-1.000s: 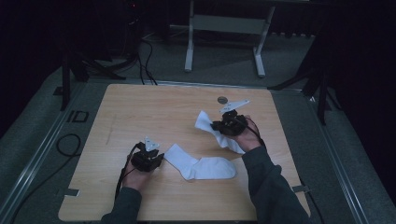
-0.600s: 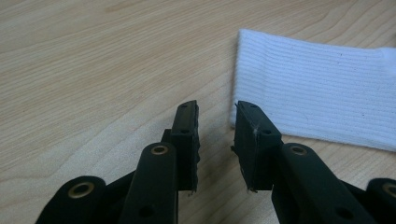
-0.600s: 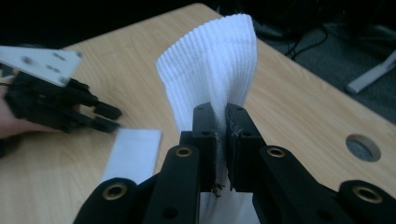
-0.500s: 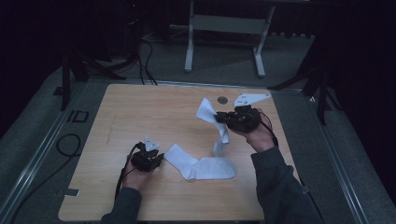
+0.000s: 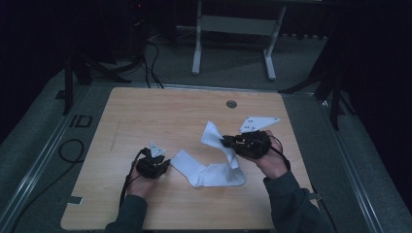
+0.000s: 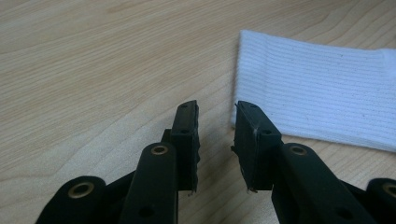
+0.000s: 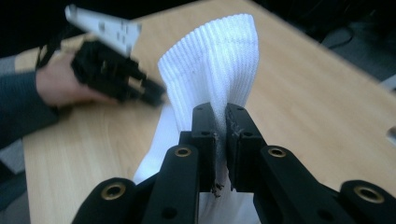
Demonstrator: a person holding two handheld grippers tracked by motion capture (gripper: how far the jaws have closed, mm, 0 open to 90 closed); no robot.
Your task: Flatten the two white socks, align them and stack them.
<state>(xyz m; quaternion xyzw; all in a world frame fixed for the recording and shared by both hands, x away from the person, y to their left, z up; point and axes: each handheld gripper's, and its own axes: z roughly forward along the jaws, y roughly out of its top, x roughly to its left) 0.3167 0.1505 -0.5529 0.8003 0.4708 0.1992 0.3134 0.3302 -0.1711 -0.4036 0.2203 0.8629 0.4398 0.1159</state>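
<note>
Sock (image 7: 219,60) pinched by right gripper (image 7: 220,123) fingers, its lower end cut off; left gripper (image 6: 215,133) fingers spread

The only readable marking is a pair of dark letters, "ID", which stands on the grey floor mat (image 5: 58,145) just off the left edge of the wooden table (image 5: 145,111), as the high view shows. The letters are small and dim, so the reading is not certain. No other text, brand, number or sign can be made out.
</note>
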